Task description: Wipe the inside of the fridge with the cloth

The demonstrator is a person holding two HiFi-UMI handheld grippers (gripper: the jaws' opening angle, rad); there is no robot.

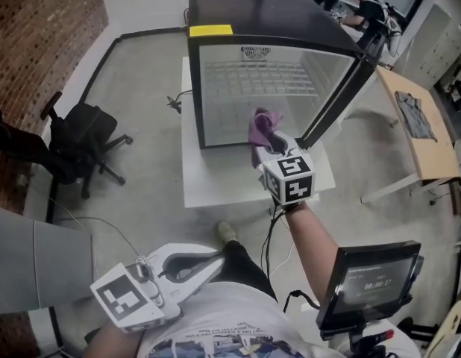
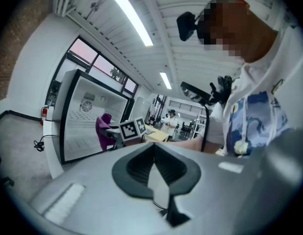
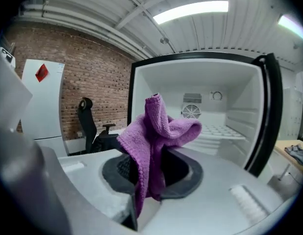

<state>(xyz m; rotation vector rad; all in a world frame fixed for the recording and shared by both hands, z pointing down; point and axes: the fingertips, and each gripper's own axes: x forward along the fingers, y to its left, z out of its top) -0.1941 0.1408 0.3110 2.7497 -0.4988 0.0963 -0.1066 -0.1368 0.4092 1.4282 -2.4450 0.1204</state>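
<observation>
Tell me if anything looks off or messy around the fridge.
Nothing stands out. The fridge is open with no spills showing, and the cloth is bunched in the right claw.

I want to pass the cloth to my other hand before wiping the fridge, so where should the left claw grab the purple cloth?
Grab the loose bunch of the purple cloth sticking out past the right claw, coming from in front of it. Its lower folds are pinched in that claw's jaws, so probably only the top is free. The left claw is shut; open it first.
</observation>
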